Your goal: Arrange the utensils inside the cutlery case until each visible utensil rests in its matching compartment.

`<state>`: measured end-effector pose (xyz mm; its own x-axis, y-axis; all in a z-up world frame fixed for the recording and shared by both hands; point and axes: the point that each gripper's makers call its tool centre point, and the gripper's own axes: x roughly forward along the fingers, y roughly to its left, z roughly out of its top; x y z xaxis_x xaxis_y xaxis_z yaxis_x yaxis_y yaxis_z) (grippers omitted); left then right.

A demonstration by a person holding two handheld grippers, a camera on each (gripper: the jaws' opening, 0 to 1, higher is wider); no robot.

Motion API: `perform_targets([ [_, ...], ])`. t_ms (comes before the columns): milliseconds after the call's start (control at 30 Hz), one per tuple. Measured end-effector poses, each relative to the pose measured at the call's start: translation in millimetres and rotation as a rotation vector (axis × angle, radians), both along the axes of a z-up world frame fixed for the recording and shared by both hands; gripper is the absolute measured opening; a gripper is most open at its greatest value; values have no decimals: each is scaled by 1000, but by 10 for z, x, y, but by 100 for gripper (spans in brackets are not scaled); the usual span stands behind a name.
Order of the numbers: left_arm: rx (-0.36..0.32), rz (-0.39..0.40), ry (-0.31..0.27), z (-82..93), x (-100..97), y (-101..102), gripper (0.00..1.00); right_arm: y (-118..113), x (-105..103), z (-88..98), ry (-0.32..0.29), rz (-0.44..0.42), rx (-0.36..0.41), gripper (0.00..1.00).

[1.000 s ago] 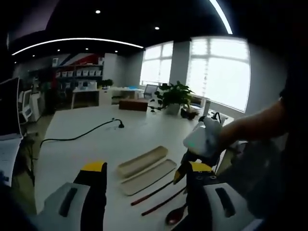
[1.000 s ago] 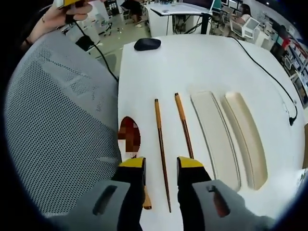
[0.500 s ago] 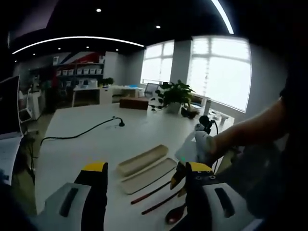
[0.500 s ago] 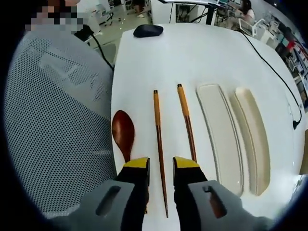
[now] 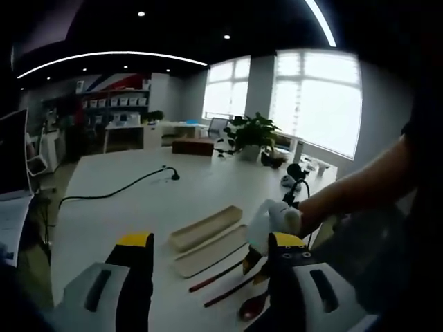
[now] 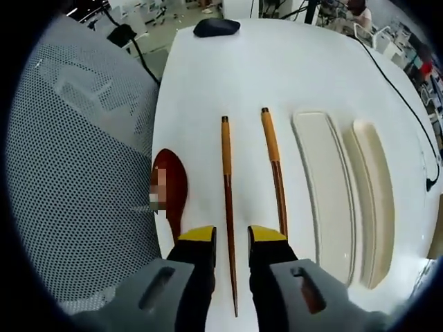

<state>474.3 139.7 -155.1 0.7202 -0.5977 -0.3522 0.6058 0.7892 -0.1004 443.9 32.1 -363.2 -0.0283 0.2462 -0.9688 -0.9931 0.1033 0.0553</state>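
Two wooden chopsticks lie side by side on the white table (image 6: 228, 76), with a dark wooden spoon (image 6: 177, 181) to their left. The beige cutlery case lies open as two long halves (image 6: 325, 194) (image 6: 377, 200) on their right. My right gripper (image 6: 232, 238) is open and hangs low over the left chopstick (image 6: 226, 194), which runs between its jaws; the right chopstick (image 6: 275, 166) passes just outside. My left gripper (image 5: 211, 249) is wide open, holding nothing. Past it I see the case halves (image 5: 205, 228), the chopsticks (image 5: 218, 275), the spoon (image 5: 252, 308) and the right gripper (image 5: 257, 257).
A grey mesh chair back (image 6: 76, 159) presses against the table's left edge beside the spoon. A black mouse (image 6: 217, 28) lies at the far end and a black cable (image 6: 408, 117) runs along the right. The person's arm (image 5: 360, 187) reaches in. A potted plant (image 5: 249, 135) stands far back.
My right gripper has come down and forward over the chopsticks, and its jaws have narrowed a little around the left one. The left gripper has barely moved.
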Motion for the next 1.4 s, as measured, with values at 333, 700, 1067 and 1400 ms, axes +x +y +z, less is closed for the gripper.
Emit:
perform_targets([
  [333, 5, 2, -1, -3, 4, 4, 68, 6, 3, -11, -34, 60, -40, 15],
  [700, 9, 13, -4, 3, 5, 28, 67, -4, 10, -17, -42, 104, -88, 15],
  [1067, 9, 16, -4, 1, 7, 34, 67, -8, 28, -17, -45, 101, -73, 13],
  [1400, 12, 19, -11, 14, 8, 44, 67, 35, 22, -14, -54, 88, -75, 9],
])
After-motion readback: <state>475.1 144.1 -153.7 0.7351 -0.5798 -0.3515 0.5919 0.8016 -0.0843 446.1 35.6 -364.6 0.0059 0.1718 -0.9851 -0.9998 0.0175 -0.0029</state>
